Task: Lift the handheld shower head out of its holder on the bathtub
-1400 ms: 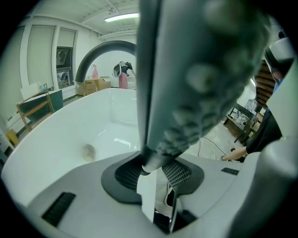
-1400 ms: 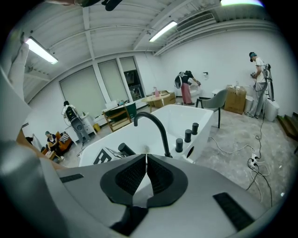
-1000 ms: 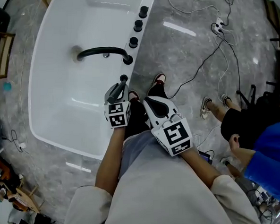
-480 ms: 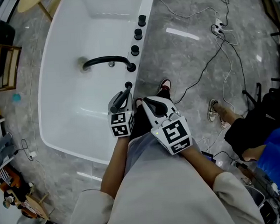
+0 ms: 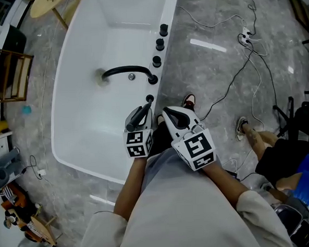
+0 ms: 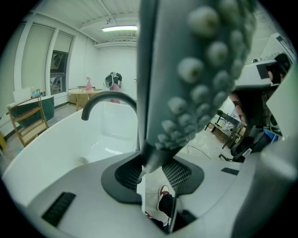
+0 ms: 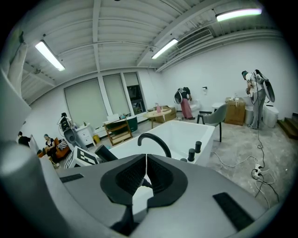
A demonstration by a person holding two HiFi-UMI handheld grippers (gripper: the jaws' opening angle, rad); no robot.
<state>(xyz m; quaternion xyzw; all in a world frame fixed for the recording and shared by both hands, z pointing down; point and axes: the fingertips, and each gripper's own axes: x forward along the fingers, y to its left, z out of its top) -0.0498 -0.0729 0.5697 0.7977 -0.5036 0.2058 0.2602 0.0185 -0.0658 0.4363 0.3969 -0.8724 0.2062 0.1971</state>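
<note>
The dark grey shower head [image 5: 135, 118] is off the tub rim, just short of its round black holder [image 5: 150, 98]. My left gripper [image 5: 142, 116] is shut on its handle. In the left gripper view the nubbed face of the shower head [image 6: 186, 69] fills the upper middle, and its neck runs down between the pads of the left gripper [image 6: 151, 169]. My right gripper [image 5: 168, 113] hovers beside the left one over the tub's edge. In its own view the right gripper [image 7: 146, 172] is shut, pads touching, with nothing between them.
The white bathtub [image 5: 81, 125] carries a curved black faucet [image 5: 128, 72] and three black knobs [image 5: 160, 43] on its right rim. Cables and a power strip [image 5: 244, 36] lie on the grey floor. Another person's foot [image 5: 246, 126] is at the right. A wooden shelf [image 5: 13, 77] stands at the left.
My left gripper has risen a little with the shower head still in it. The head camera has shifted, so the tub now sits further right in view.
</note>
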